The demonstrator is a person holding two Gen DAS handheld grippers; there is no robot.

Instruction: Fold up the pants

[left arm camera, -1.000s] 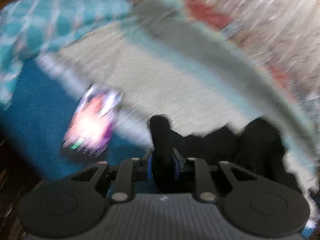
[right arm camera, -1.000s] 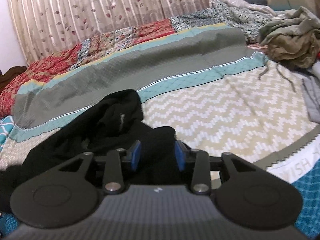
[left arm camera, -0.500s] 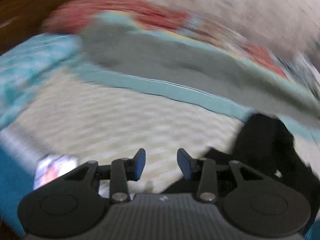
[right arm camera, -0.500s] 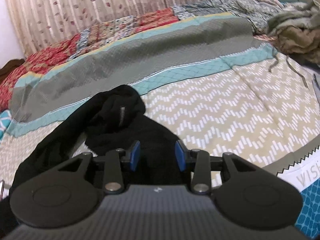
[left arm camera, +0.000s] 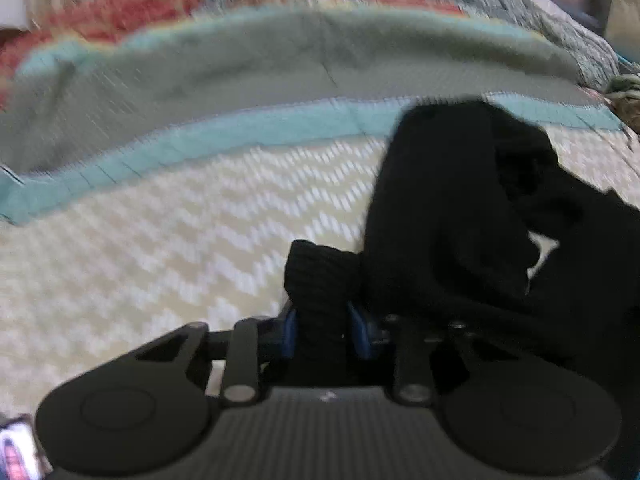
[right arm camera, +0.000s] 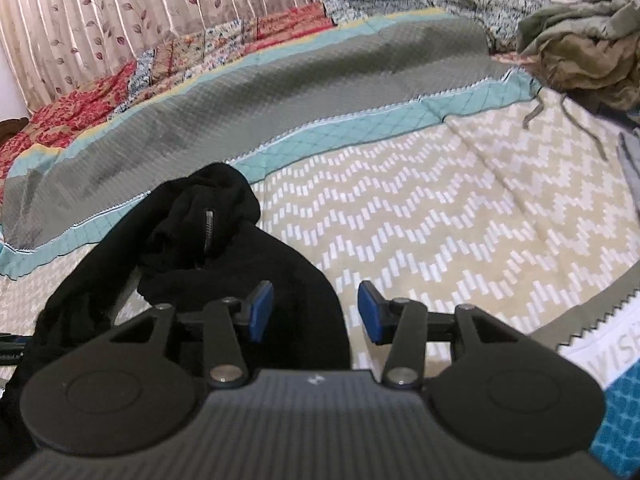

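Two grippers: both are low over the bed [right arm camera: 460, 208], each at the black pants [right arm camera: 208, 240].
Left gripper [left arm camera: 325, 330]: your jaws have just been closing and now pinch a ribbed black edge of the pants, likely a cuff or the waistband; the blurred view will not let you tell which.
Right gripper [right arm camera: 315, 310]: your jaws have just been opening and stand apart, with black cloth lying between and under them but the blue pads pressing on nothing.
Pants, place: bunched in a heap on the zigzag-patterned part of the bed, with the far end up against the teal stripe and the near end under both grippers.
Pants, shape: rumpled, with a zipper showing in a crease near the top of the heap, and no flat panel or clean fold line visible.
Done so far: judging by the heap, nothing is folded yet; you have one hold, on the left.
Left to do: take a second hold with the right, spread the pants flat, lay leg on leg, then fold along the length.
Clutter: a pile of olive clothes [right arm camera: 584, 40] sits well apart at the far right.
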